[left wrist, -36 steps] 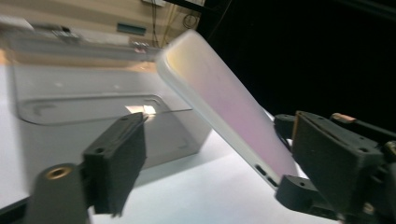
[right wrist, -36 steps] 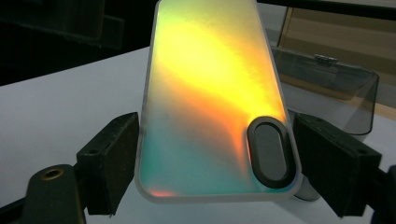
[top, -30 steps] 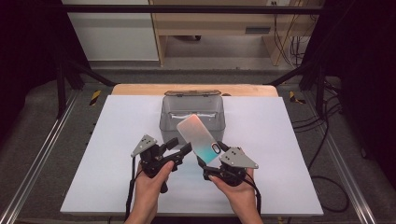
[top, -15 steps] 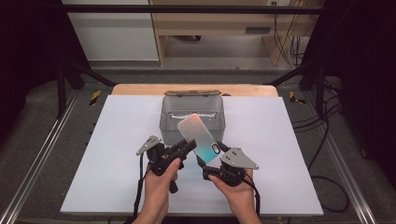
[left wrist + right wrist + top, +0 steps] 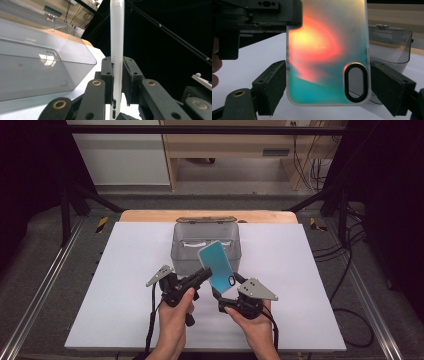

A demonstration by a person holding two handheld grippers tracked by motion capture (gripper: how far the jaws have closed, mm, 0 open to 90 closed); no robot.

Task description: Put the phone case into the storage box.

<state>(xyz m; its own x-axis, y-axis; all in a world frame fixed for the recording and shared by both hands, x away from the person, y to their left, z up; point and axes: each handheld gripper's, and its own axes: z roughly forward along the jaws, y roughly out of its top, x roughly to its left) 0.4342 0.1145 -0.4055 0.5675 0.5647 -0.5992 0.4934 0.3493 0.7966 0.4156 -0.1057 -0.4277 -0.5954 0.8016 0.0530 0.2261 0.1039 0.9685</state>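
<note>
phone case (image 5: pixel 218 266) held up over table, just ahead of clear bin (image 5: pixel 186 251) | right gripper (image 5: pixel 224 292) pinching its side edges; left gripper (image 5: pixel 204 274) clamping its faces, prob for a handover

phone case (image 5: pixel 216 265) between 2 grippers, clear box (image 5: pixel 206 236) behind, on table (image 5: pixel 300 270)
</note>
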